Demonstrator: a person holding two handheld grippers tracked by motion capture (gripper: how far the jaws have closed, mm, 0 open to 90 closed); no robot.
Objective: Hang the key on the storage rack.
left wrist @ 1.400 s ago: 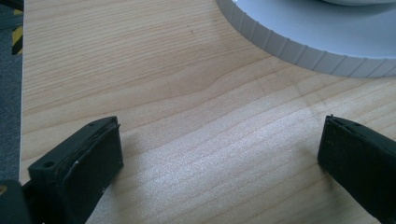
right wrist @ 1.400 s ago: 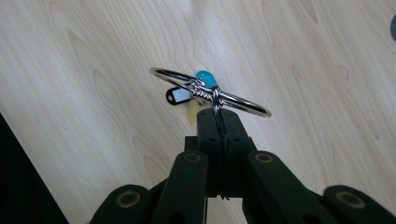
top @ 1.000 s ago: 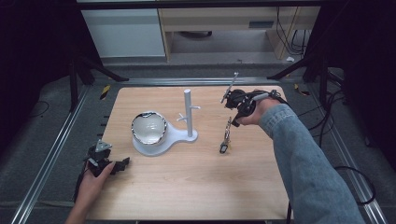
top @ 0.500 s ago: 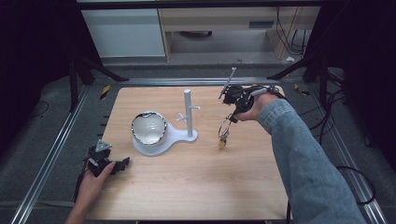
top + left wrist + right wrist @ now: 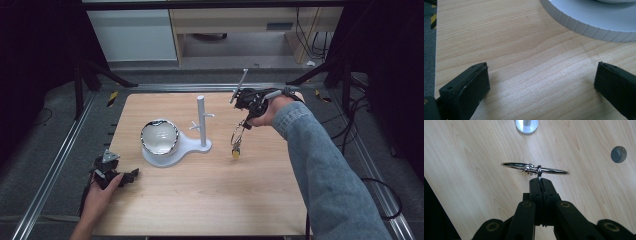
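Observation:
A metal key ring (image 5: 535,168) with keys and a yellow tag (image 5: 235,153) hangs over the table, right of the white peg stand (image 5: 201,120). My right gripper (image 5: 244,116) points down and is shut on the ring's small link, its jaws closed together (image 5: 541,181). A shiny bowl (image 5: 159,136) sits on the stand's round white base (image 5: 189,148). My left gripper (image 5: 127,176) lies on the table at the front left, open (image 5: 541,82), with bare wood between its jaws. The base's ribbed edge (image 5: 586,22) lies just beyond them.
The wooden table (image 5: 210,200) is bare in front of the stand. Below my right gripper I see a pale round post end (image 5: 526,125) and a small grey disc (image 5: 618,154). Metal rails (image 5: 55,165) run along the table's sides.
My right gripper has moved a little left and away, towards the stand, carrying the hanging key ring. The left gripper has stayed put.

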